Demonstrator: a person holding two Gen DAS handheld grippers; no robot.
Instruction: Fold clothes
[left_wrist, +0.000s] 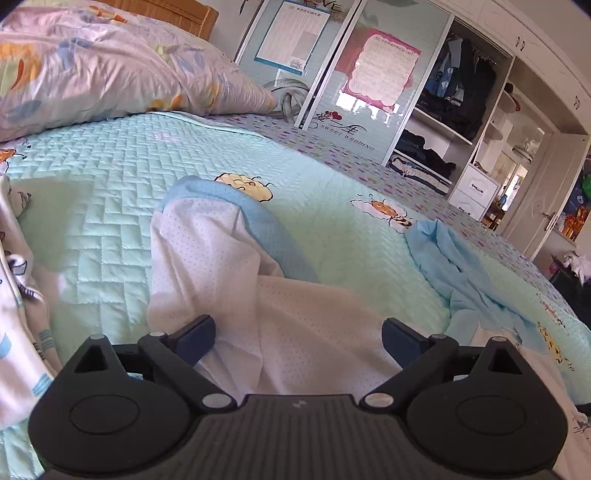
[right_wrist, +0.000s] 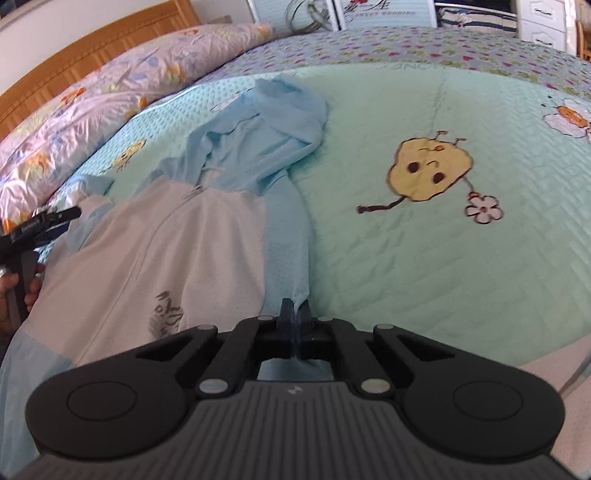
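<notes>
A white and light-blue hooded jacket (right_wrist: 177, 236) lies front-up on the bed, hood (right_wrist: 291, 107) toward the pillows. My right gripper (right_wrist: 295, 314) is shut on the end of its light-blue right sleeve (right_wrist: 288, 236), which runs along the jacket's side. My left gripper (left_wrist: 299, 336) is open, its jaws wide apart, low over the white left sleeve (left_wrist: 207, 251) with its blue cuff (left_wrist: 207, 188). The left gripper also shows in the right wrist view (right_wrist: 55, 218), beside the jacket's left edge.
The bed has a mint quilted cover (right_wrist: 406, 266) with cartoon bees. Floral pillows (left_wrist: 92, 66) lie at the head by a wooden headboard (right_wrist: 92, 51). Another patterned white garment (left_wrist: 18, 295) lies at the left. A wardrobe (left_wrist: 461, 92) stands beyond the bed.
</notes>
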